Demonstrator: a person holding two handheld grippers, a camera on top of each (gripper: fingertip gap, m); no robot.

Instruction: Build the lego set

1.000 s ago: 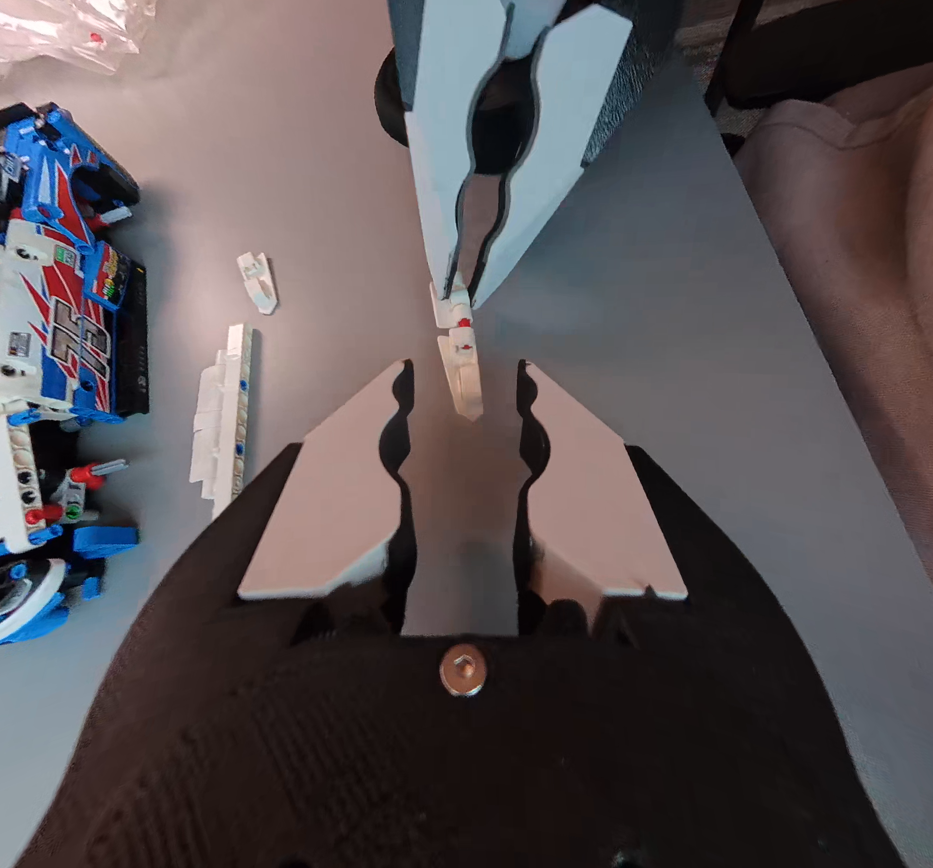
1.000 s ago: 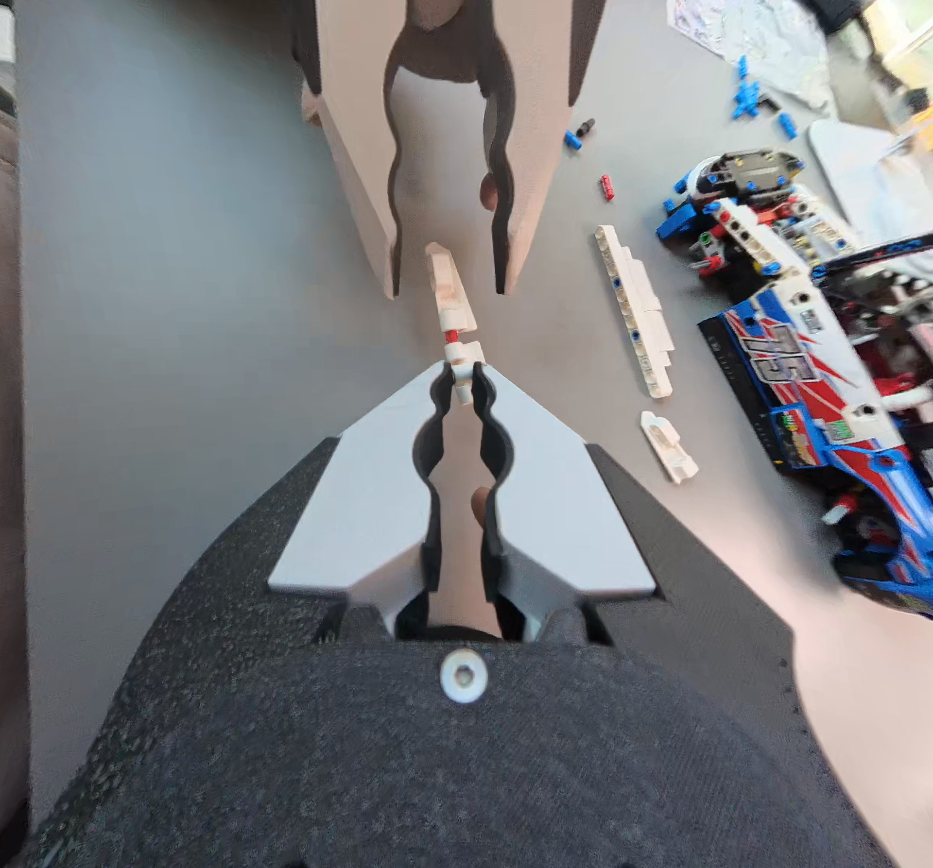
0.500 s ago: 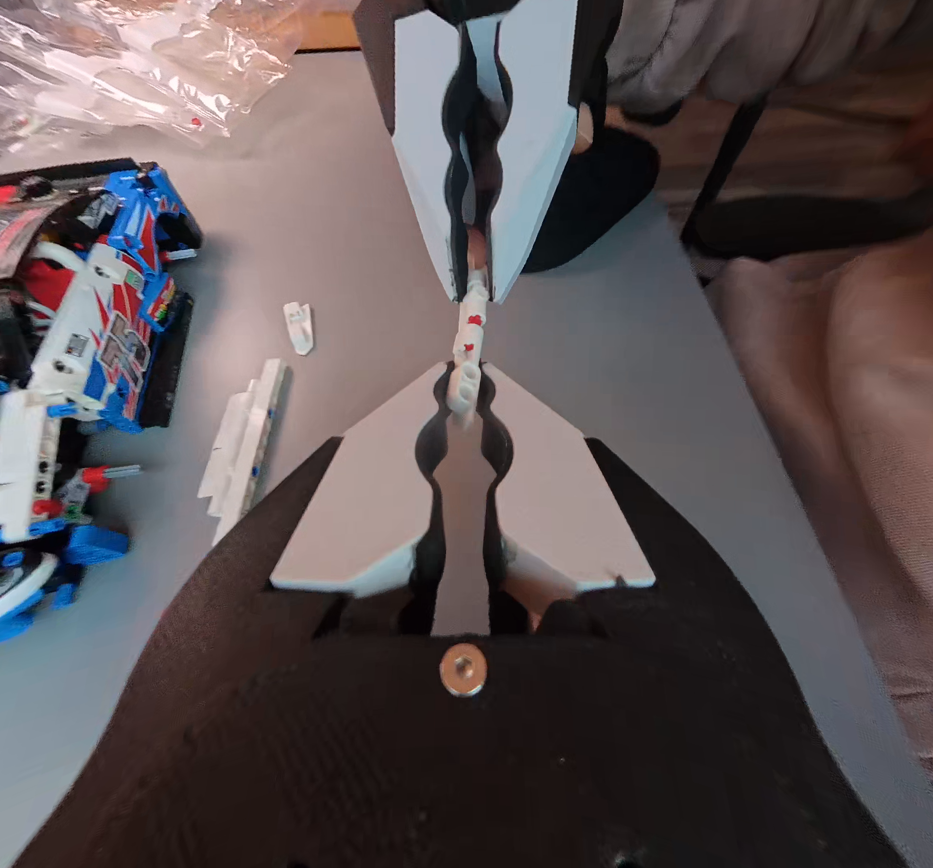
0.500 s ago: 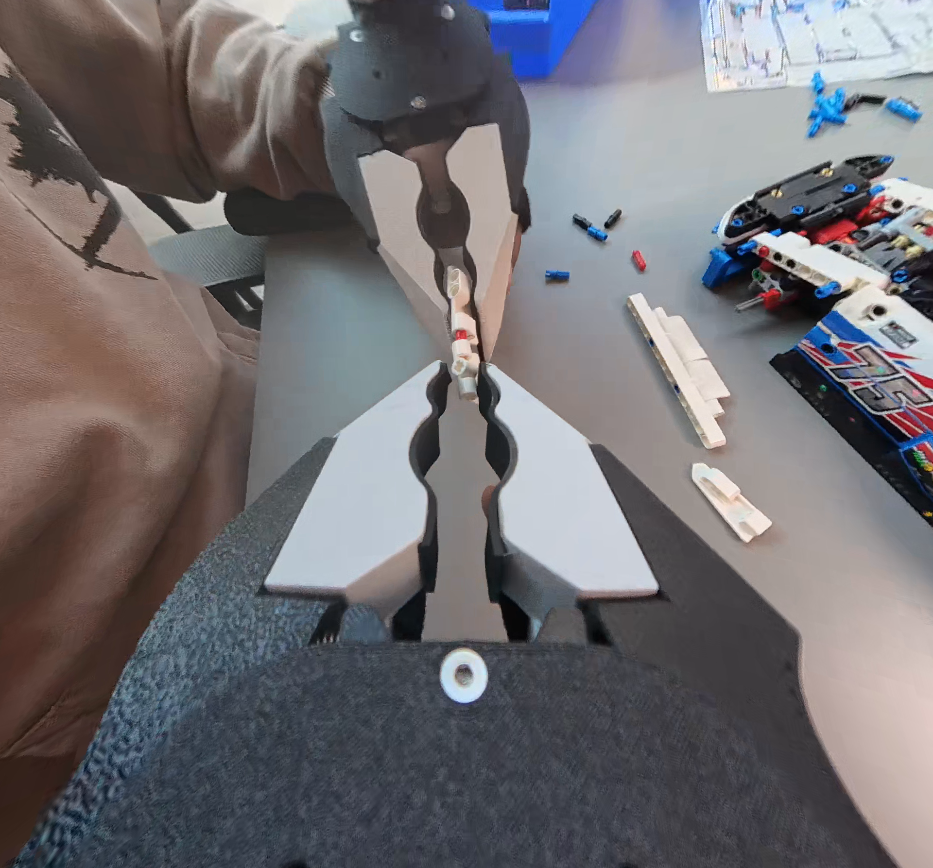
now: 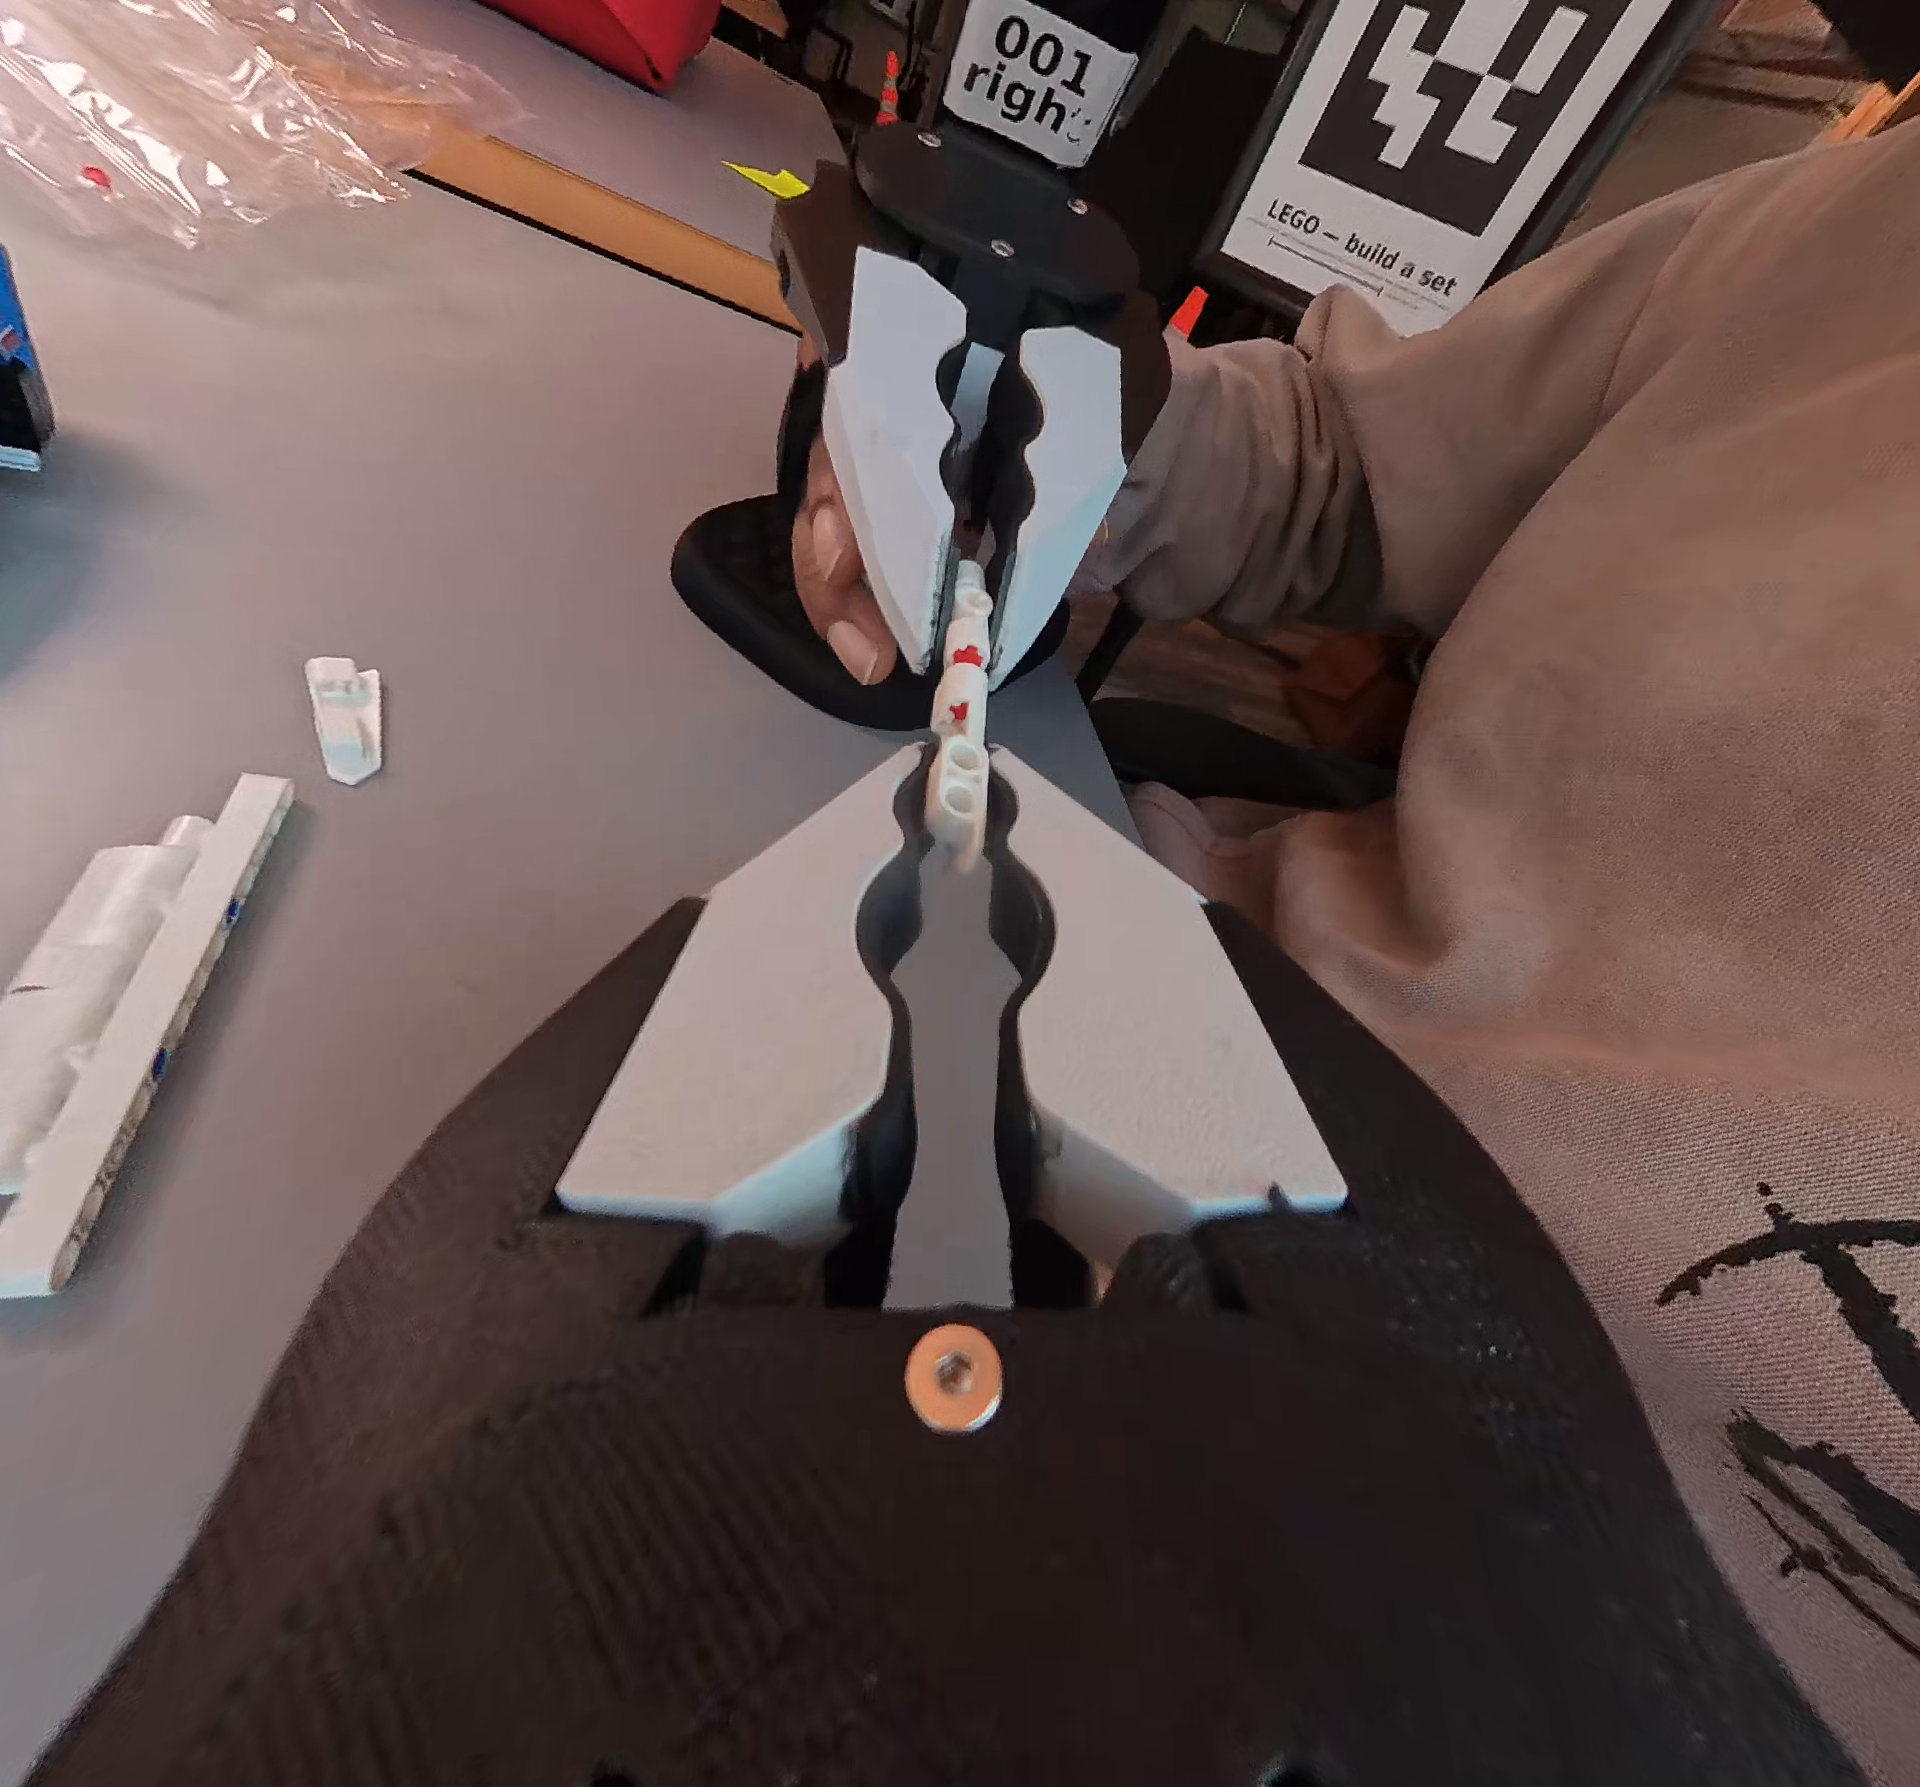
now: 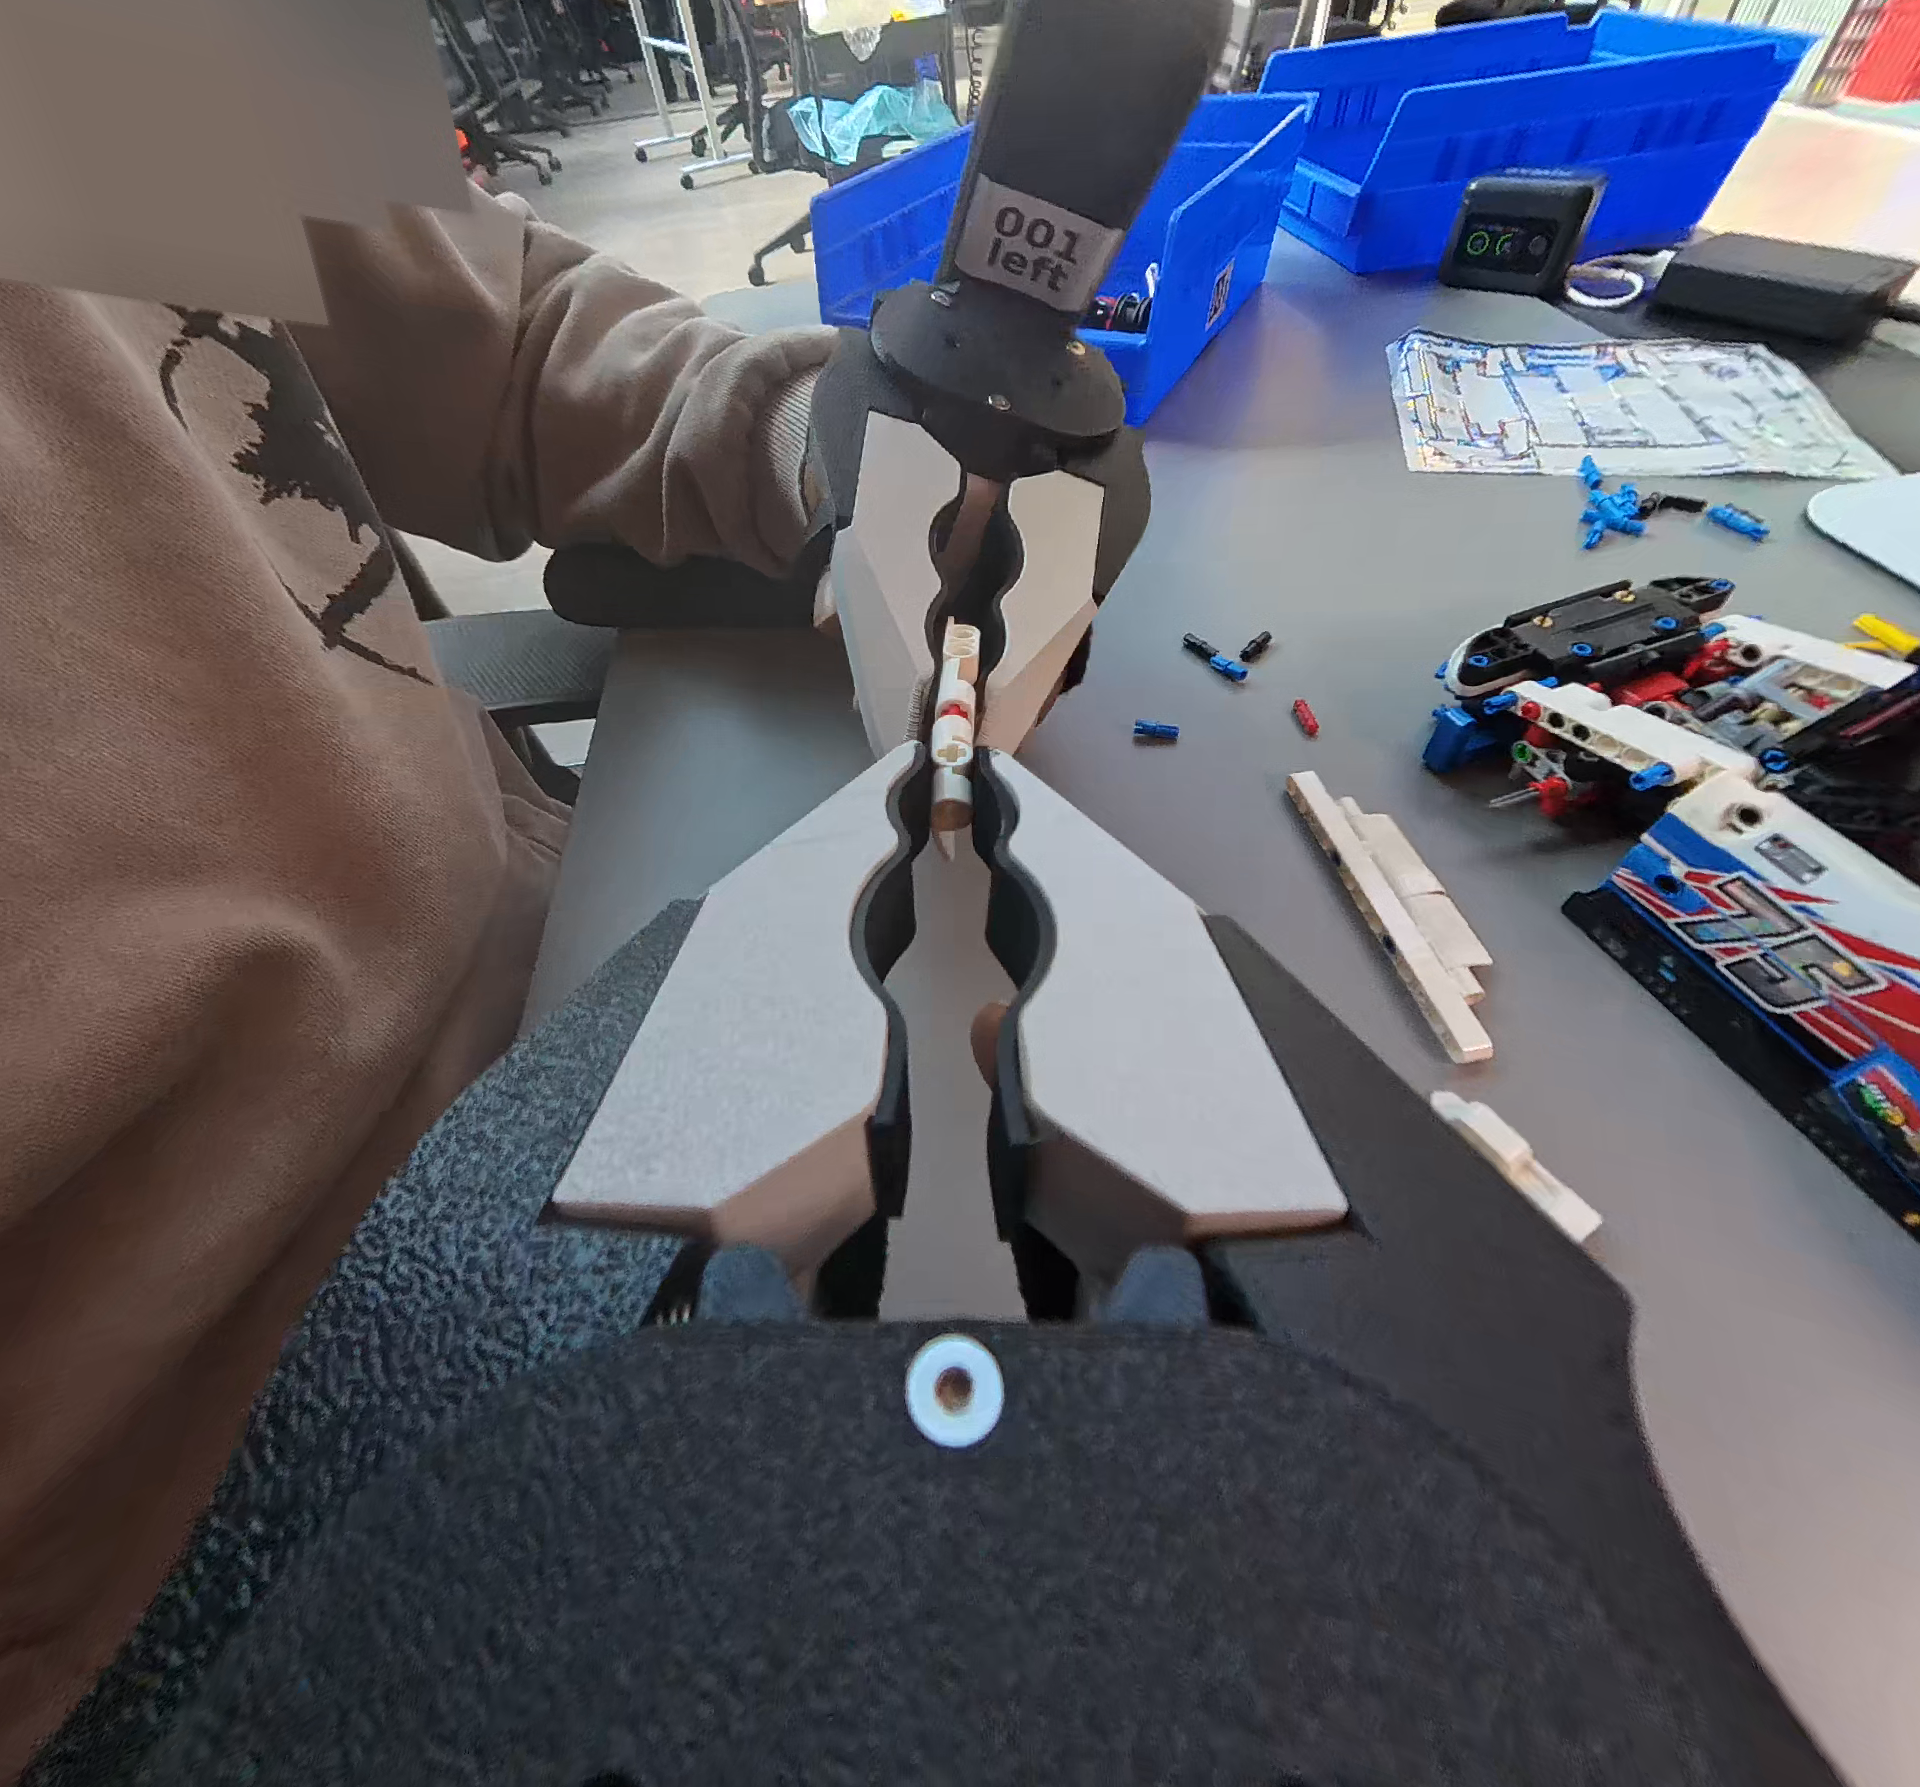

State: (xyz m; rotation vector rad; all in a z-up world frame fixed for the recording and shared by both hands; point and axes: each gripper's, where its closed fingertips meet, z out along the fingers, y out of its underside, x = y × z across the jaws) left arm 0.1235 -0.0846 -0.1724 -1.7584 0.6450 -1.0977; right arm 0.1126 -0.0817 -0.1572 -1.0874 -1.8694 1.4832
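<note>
Left gripper [image 5: 954,769] and right gripper [image 6: 951,766] tip-to-tip, each clamped on opposite ends of white lego piece [image 5: 958,698].

Parts spread across a grey counter [image 6: 1299,542]

A part-built race car [image 6: 1714,802], white beam assembly [image 6: 1387,911], loose pins [image 6: 1221,662], instruction sheet [image 6: 1621,402] and blue bins [image 6: 1538,137] rest on it.
</note>
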